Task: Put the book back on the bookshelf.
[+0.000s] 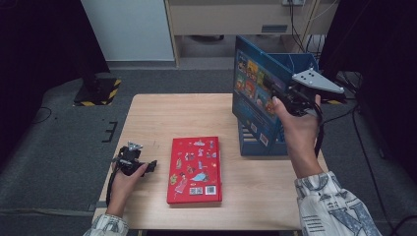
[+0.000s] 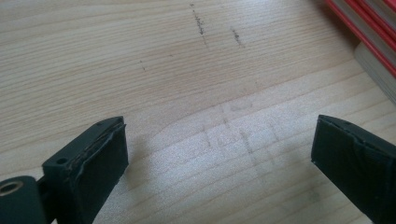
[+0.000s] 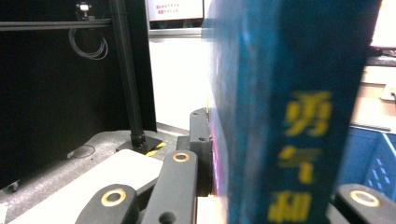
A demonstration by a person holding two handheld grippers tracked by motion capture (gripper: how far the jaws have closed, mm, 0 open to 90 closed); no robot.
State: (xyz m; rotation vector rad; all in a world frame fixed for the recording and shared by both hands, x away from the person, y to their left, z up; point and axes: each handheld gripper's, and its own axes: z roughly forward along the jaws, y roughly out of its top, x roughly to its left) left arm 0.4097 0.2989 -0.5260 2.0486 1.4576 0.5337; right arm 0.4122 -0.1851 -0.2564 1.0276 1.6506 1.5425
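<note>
My right gripper is shut on a blue picture book, which it holds upright and a little tilted over the blue book rack at the table's right side. In the right gripper view the blue book's spine, with yellow characters, stands between the jaws of the right gripper. A red book lies flat, cover up, in the middle of the table. The left gripper rests low at the left beside it, open over bare wood. The red book's edge shows at the top right.
The wooden table has free surface at its back left. The rack's lower front stands on the table's right edge under the held book. Grey carpet surrounds the table, and a yellow-and-black striped stand base sits on the floor at the far left.
</note>
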